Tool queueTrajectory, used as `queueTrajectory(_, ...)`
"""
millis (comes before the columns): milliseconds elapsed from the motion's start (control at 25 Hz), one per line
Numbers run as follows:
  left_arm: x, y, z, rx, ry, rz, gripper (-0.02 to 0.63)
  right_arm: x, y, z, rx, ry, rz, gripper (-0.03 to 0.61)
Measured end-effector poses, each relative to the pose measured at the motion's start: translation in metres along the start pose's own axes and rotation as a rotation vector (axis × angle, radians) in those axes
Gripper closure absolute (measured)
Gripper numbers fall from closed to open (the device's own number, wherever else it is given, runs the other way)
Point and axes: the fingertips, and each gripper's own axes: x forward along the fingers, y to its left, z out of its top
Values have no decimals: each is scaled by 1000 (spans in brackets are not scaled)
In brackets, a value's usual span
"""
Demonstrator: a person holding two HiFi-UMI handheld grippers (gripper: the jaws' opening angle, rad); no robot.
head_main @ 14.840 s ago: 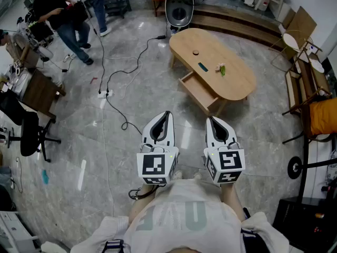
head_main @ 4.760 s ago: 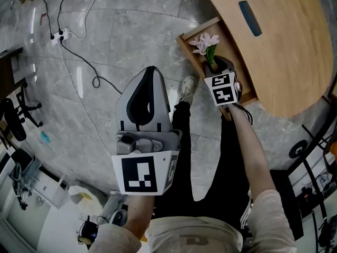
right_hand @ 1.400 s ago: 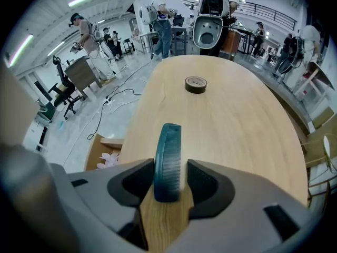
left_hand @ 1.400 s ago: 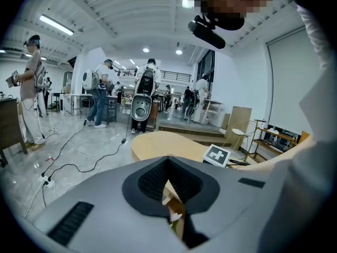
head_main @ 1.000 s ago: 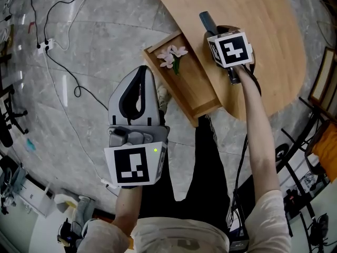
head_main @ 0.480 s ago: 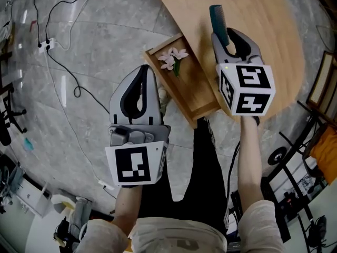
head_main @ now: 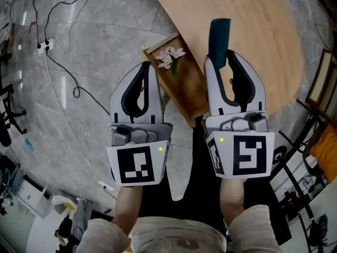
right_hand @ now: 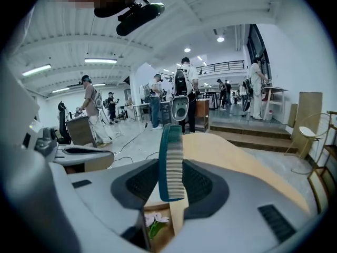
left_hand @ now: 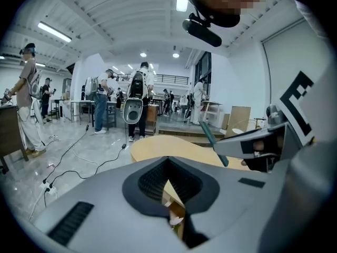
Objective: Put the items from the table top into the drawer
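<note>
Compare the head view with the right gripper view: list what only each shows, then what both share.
Head view only: the two square marker cubes and the person's forearms and trousers.
Right gripper view only: people standing in the room behind, ceiling lights, and the fine teeth of the teal comb.
Both: the comb clamped in the right gripper's jaws, the pink flower lying in the open drawer, and the wooden table.

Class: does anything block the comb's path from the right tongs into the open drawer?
Nothing visible does. The right tongs hold the comb up beside the open drawer; only a flower lies in it, at its far end.
</note>
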Motion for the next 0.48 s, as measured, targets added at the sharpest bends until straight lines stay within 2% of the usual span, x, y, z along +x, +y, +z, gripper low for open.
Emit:
queueTrajectory(280, 1, -2, -4, 1, 6, 1, 607, 1, -2, -7, 7, 9, 11, 430)
queueTrajectory(400, 0, -4, -5, 1, 13, 1, 607, 5, 4, -31, 11, 58, 17, 430)
queueTrajectory(480, 0, -4, -7, 3, 19, 1, 607, 9, 8, -62, 15, 118, 13, 430)
